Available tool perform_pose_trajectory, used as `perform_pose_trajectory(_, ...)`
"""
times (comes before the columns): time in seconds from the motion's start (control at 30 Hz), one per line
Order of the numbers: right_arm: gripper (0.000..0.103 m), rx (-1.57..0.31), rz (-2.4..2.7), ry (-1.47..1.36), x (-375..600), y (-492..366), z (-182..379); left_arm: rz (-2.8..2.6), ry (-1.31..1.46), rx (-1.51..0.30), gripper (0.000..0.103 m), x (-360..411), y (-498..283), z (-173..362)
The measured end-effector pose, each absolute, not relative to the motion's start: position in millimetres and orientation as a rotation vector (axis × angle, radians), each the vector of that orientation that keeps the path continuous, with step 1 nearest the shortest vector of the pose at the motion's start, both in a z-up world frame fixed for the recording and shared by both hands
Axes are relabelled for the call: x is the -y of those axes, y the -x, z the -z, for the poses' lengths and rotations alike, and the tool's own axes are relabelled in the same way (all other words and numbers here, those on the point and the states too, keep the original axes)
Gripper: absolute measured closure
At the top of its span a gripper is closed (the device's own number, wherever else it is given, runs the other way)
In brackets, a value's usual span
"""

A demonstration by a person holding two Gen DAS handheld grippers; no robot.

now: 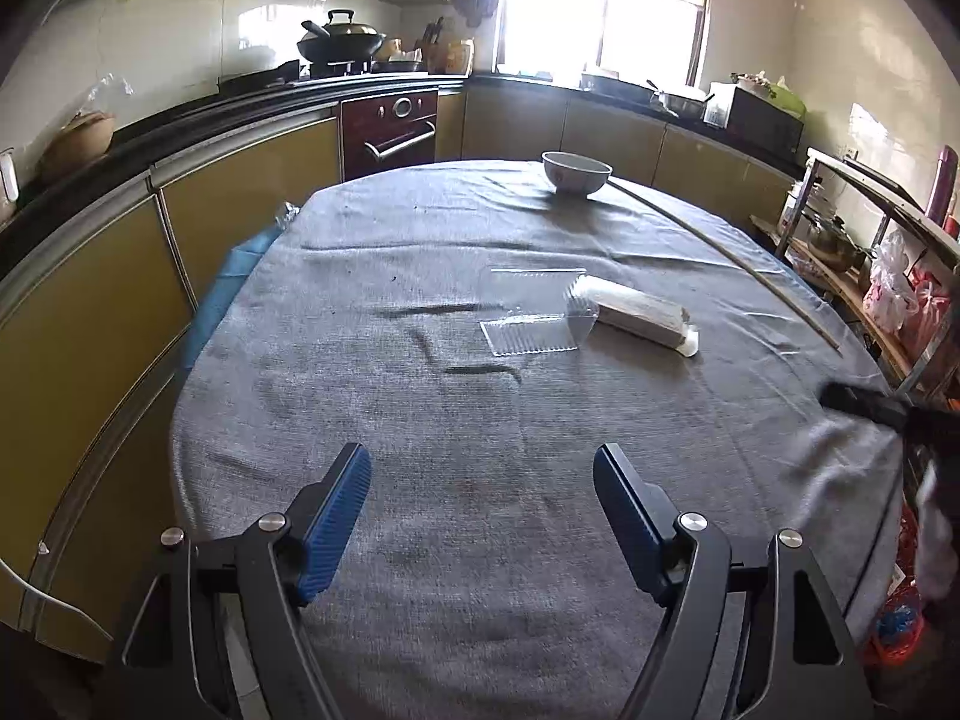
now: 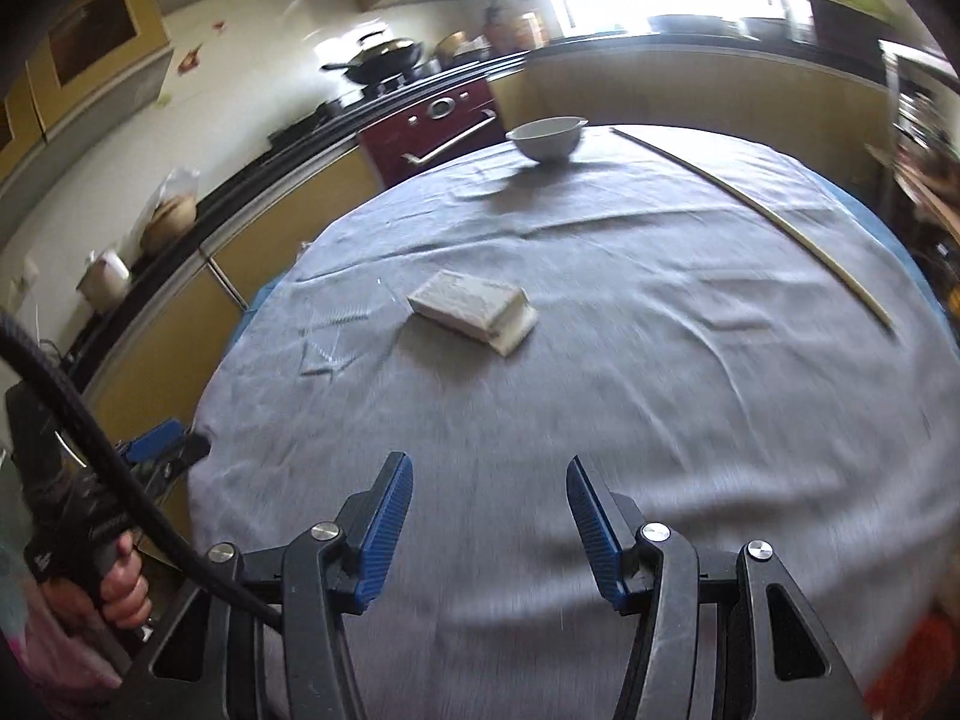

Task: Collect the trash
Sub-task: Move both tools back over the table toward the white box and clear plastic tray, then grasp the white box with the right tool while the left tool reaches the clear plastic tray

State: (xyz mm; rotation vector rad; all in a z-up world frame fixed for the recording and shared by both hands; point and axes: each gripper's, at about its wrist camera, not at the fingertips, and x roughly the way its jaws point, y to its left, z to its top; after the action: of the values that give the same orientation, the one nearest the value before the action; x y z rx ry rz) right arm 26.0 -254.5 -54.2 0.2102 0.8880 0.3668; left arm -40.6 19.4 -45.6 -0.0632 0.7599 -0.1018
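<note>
A clear plastic clamshell box (image 1: 537,315) lies open in the middle of the grey-clothed table (image 1: 420,420). A white wrapped packet (image 1: 642,315) rests against its right side; it also shows in the right wrist view (image 2: 474,312), with the faint clear box (image 2: 333,336) to its left. My left gripper (image 1: 483,480) is open and empty above the near part of the table. My right gripper (image 2: 489,486) is open and empty, also over the near part. The right gripper's tip shows blurred at the table's right edge in the left wrist view (image 1: 864,405).
A white bowl (image 1: 576,173) stands at the table's far side, also in the right wrist view (image 2: 549,138). A long thin stick (image 1: 732,258) lies along the right side. Kitchen counters with a wok (image 1: 342,42) surround the table. A shelf rack (image 1: 870,252) stands at right.
</note>
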Motion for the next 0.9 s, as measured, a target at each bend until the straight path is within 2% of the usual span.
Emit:
perform_pose_trajectory(0.43,0.042,-0.918,-0.542,-0.168,222.2,-174.3,74.2,0.044,0.088,-0.813,0.026,-45.1,19.3,53.1)
perform_pose_trajectory(0.63,0.042,-0.988,-0.602,-0.105,205.7,-207.3,92.8,0.039,0.082,-0.828,0.026,-48.4,14.3,54.3)
perform_pose_trajectory(0.9,0.042,-1.035,-0.656,-0.034,187.3,-209.1,108.5,0.074,0.128,-0.836,0.026,-49.9,4.2,44.0)
